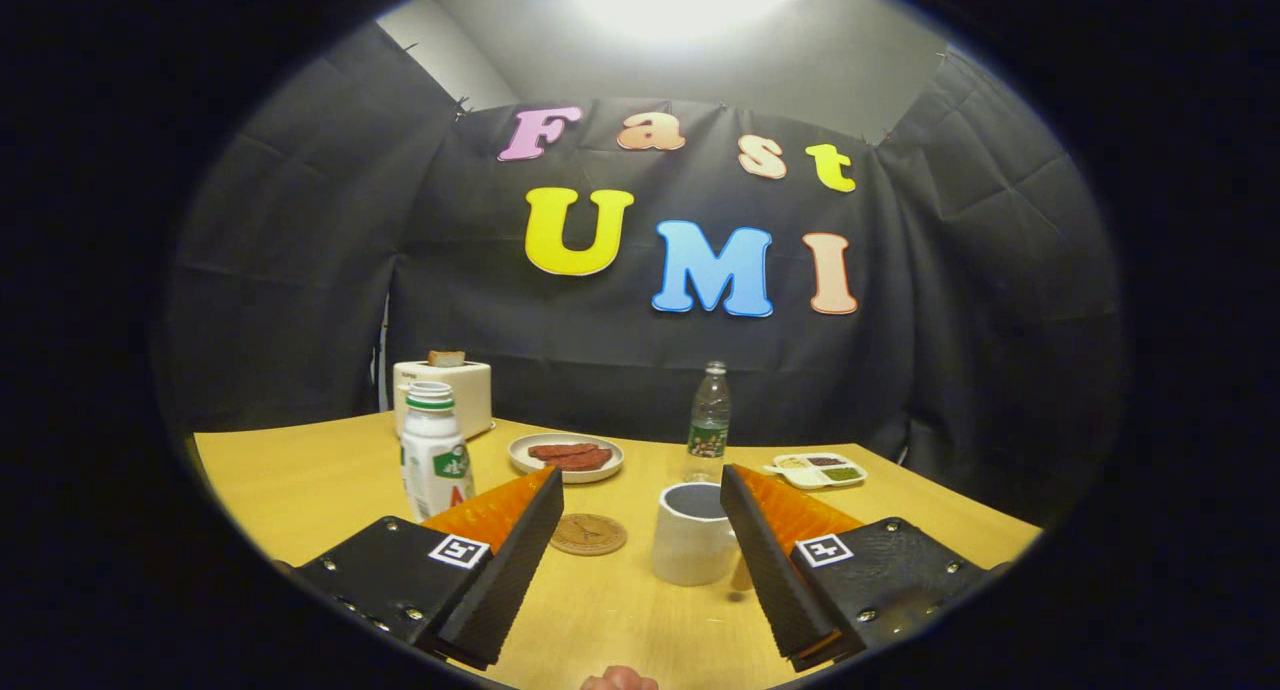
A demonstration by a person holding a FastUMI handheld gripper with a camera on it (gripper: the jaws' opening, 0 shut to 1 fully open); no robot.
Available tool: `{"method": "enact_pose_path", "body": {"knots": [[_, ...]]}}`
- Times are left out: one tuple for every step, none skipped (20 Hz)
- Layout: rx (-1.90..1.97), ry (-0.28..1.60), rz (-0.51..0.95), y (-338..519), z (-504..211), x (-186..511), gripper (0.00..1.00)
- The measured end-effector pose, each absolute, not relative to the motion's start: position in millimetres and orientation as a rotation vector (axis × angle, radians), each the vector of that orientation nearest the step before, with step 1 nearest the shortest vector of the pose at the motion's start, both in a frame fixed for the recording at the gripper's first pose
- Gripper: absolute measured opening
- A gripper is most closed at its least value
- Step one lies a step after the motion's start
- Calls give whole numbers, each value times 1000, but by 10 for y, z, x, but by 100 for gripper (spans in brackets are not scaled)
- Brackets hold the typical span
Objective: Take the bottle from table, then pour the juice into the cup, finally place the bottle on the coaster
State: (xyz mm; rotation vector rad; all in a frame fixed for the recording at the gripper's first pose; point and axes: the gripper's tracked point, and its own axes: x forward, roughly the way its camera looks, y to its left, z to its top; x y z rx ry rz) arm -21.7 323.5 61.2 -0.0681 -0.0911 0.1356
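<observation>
Fingers of my hand-held gripper (640,545) spread apart, empty, over the worktop (620,610). White juice bottle (435,452) stands beyond my left finger: likely light, smooth plastic; I'd clamp mid-body.

Fisheye camera riding on the hand-held gripper (640,485), looking forward along its fingers.

It sits low and close over the bench (300,480), facing the booth's cloth wall (300,270); the jaws stand wide apart, holding nothing.

white-green bottle (434,448) | white cup (692,547) | yellow table (310,485)
</observation>
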Motion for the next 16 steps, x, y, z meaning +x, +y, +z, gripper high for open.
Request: {"method": "enact_pose_path", "body": {"knots": [[-64,-87,149,3337,584,-237,96],[-63,-81,165,3424,541,-244,96],[-67,-79,177,3512,518,-258,96],[-68,-80,184,3576,509,-270,96],[-65,-83,200,3673,507,-283,96],[-61,-84,216,3779,488,-282,96],[-60,-87,219,3858,482,-281,96],[-63,-87,213,3919,476,-273,96],[-58,-84,217,4014,448,-254,96],[-51,-82,237,4160,423,-240,96],[-46,-83,251,4279,418,-219,96],[-42,-82,262,4363,404,-189,96],[-44,-78,273,4454,384,-152,96],[-60,-63,280,4515,334,-96,96],[-84,-53,280,4549,284,-43,96],[-107,-44,279,4572,237,10,96]]}}
